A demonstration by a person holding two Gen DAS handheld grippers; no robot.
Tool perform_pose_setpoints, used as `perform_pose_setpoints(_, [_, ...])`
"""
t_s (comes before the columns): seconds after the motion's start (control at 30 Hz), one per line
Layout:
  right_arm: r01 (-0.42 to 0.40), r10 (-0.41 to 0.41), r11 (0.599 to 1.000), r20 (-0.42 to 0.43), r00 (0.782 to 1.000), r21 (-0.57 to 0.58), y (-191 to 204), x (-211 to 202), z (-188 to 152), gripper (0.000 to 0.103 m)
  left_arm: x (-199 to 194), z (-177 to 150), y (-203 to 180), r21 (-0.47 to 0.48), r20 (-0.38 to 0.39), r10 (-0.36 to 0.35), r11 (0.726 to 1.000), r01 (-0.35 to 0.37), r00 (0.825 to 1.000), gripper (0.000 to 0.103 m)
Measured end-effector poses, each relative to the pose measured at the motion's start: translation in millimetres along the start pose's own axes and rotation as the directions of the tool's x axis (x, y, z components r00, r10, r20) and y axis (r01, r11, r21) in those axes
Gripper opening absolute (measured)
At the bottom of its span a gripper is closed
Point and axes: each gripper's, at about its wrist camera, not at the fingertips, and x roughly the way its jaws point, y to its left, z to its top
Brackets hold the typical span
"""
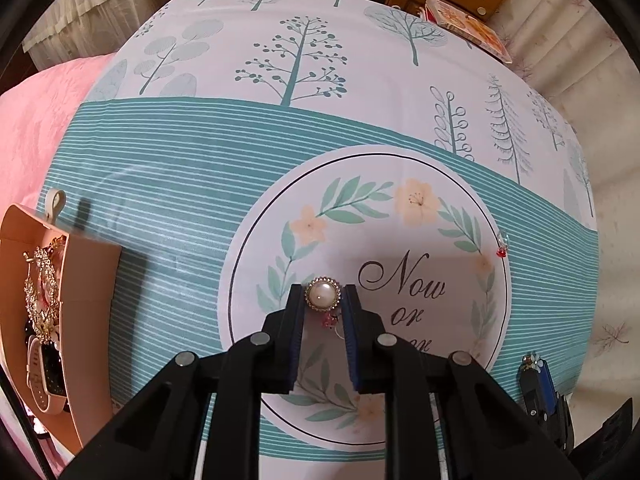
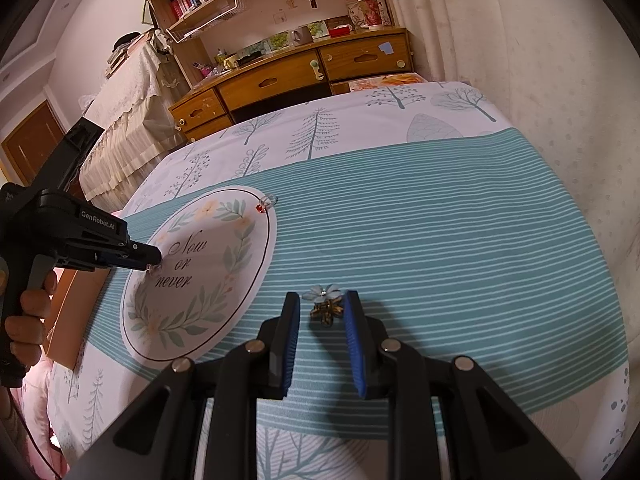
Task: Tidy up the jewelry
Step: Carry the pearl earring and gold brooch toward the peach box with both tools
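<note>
My left gripper (image 1: 323, 294) is shut on a round pearl earring (image 1: 323, 294) with a gold rim and a pink dangle, over the white circle printed on the cloth. It also shows in the right wrist view (image 2: 154, 266). My right gripper (image 2: 322, 300) is open, its jaws on either side of a pale blue flower brooch with a gold part (image 2: 326, 300) that lies on the teal stripes. A small red and clear earring (image 1: 501, 246) lies at the circle's right edge; it also shows in the right wrist view (image 2: 266, 203).
A tan open box (image 1: 90, 300) at the left holds gold jewelry and watches. The patterned cloth (image 1: 200, 184) covers a bed. A wooden desk with drawers (image 2: 280, 80) stands beyond the bed. A curtain (image 2: 500, 40) hangs at the right.
</note>
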Motion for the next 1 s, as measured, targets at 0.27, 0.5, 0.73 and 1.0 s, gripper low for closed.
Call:
perform_pose_setpoints(0.27, [-0.001, 0.003, 0.999, 0.045, 0.999, -0.041, 14.7, -10.6, -4.4, 0.0, -19.5, -21.8, 12.7, 0.032, 0.017, -0.068, 0.997, 0.068, 0.998, 0.016])
perform_pose_setpoints(0.5, [0.102, -0.099, 0.991, 0.028, 0.995, -0.09, 36.5, -10.7, -8.7, 0.002, -72.0, -46.1, 44.6, 0.073, 0.072, -0.12, 0.991, 0.115, 0.99, 0.016])
perform_pose_setpoints(0.73, [0.13, -0.131, 0.99, -0.013, 0.991, -0.048, 24.9, 3.5, -2.1, 0.039, -105.8, -53.9, 88.9, 0.061, 0.125, -0.134, 0.99, 0.127, 0.983, 0.016])
perform_pose_setpoints(1.0, [0.233, -0.234, 0.971, -0.007, 0.972, -0.046, 30.7, 17.5, 11.5, 0.02, -109.1, -57.5, 134.6, 0.014, 0.127, -0.148, 0.989, 0.147, 0.981, 0.016])
